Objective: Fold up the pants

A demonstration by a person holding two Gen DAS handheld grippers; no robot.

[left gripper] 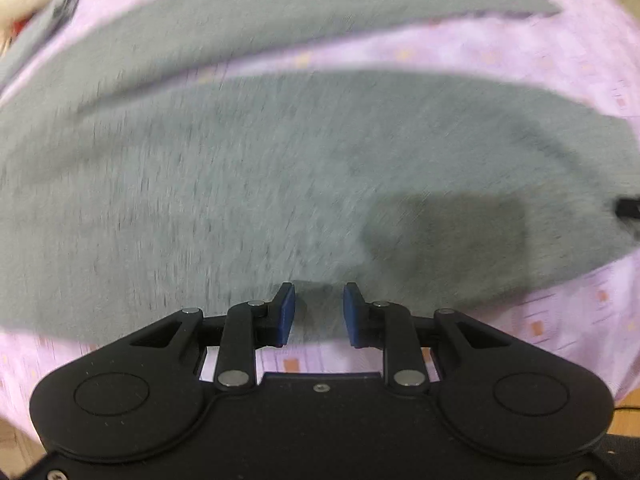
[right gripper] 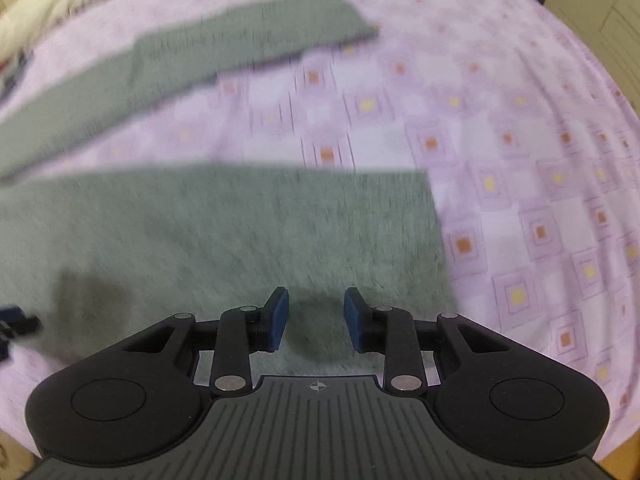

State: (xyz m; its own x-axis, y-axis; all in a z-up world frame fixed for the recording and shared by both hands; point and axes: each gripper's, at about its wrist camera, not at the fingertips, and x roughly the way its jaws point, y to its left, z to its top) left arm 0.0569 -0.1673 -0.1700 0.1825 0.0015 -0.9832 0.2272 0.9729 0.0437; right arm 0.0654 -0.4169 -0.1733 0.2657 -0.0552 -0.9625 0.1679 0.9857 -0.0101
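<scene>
the grey pants (left gripper: 248, 184) lie flat on the bed's lilac patterned sheet (right gripper: 520, 152), legs spread, one running toward 12 o'clock, the near one under both tools. the left gripper (left gripper: 319, 314) and the right gripper (right gripper: 316, 318) hover over the near leg's edge at 6 o'clock, jaws apart and holding nothing. to fold well, each should probably pinch that edge cleanly, both layers, then carry it level toward the far leg (right gripper: 224, 44).

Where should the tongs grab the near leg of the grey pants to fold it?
Probably at the near long edge of the near leg, close to its square cuff end, coming from the near side. It lies flat on the purple sheet, so only edges offer a pinch. Both tongs are open there.
</scene>
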